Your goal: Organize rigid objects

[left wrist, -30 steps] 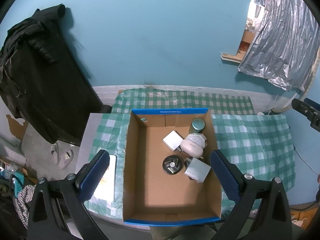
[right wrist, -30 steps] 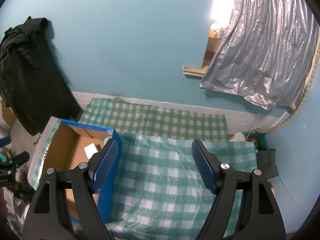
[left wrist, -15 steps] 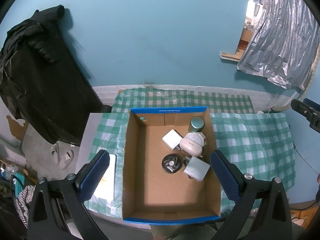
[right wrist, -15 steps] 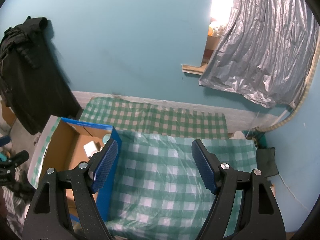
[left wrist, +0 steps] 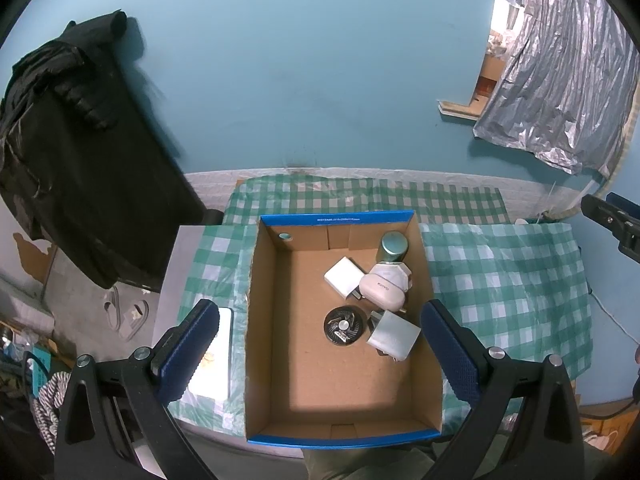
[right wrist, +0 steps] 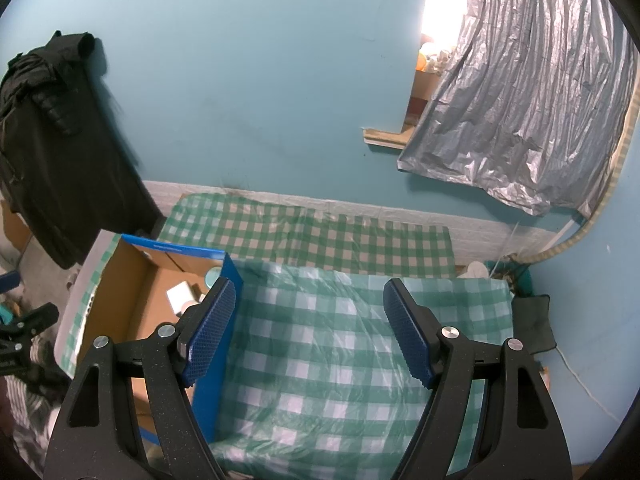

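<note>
Both claws hang above the worktop, empty. Left claw [left wrist: 320, 354] sits wide apart over the cardboard box [left wrist: 256, 320], nothing betw. its pads. Right claw [right wrist: 310, 330] is likewise spread, over the green check cloth [right wrist: 328, 344], just right of the box's blue wall.

Task things are all in the box, bunched toward its far right corner: a teal-top jar [left wrist: 394, 246] at the back, a white square charger [left wrist: 344, 276], a white rounded gadget [left wrist: 380, 290] leaning on the jar side, a black round disc [left wrist: 344, 326] and a grey-white block [left wrist: 394, 338] w/ a plug end. Several touch or overlap. No loose item shows on the cloth to the right, so the job looks near done, or it's down to tidying inside the box.

To do this step well:
- Pick one target; the black disc or the grey block are nearest the left claw & least buried.
- Come straight down; the box walls leave little room, esp. on the right.
- Flat disc = hard to pinch off the floor; grip across its edge, not the face.
- Rounded gadget may roll if nudged, so clear its neighbours first.
- Keep the right claw out of the box while the left works.
</note>
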A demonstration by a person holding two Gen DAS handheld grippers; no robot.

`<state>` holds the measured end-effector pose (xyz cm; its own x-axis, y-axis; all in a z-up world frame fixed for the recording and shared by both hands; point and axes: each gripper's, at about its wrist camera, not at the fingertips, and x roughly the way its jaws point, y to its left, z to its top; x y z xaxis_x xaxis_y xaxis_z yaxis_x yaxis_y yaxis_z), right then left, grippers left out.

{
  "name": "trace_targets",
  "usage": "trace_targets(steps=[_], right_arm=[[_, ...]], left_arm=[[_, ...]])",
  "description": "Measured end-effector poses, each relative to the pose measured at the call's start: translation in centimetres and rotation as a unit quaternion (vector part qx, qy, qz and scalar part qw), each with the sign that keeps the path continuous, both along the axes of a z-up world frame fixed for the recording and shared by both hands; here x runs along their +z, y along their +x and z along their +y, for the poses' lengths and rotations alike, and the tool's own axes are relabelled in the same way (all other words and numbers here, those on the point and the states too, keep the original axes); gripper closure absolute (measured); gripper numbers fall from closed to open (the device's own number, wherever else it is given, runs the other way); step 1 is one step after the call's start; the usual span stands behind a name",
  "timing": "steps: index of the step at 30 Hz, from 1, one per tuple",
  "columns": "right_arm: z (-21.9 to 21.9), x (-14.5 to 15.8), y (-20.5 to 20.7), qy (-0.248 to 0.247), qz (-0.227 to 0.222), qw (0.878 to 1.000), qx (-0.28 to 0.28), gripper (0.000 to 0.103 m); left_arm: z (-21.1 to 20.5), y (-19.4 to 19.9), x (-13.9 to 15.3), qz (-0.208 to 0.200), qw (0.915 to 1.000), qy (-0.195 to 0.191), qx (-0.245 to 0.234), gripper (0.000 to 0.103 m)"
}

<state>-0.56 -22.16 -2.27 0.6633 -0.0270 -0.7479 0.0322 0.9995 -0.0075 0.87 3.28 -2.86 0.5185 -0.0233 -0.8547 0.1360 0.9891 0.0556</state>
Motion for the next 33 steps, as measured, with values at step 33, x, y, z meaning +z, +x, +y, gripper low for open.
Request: trace_targets(steps=[33], right_arm=[[-0.4,-0.4,-1.0,-0.001,0.006,1.000,-0.004,0.027]], left_arm=[[-0.1,-1.1,0.4,-0.004,1.0000,-0.003,-0.005,0.001]])
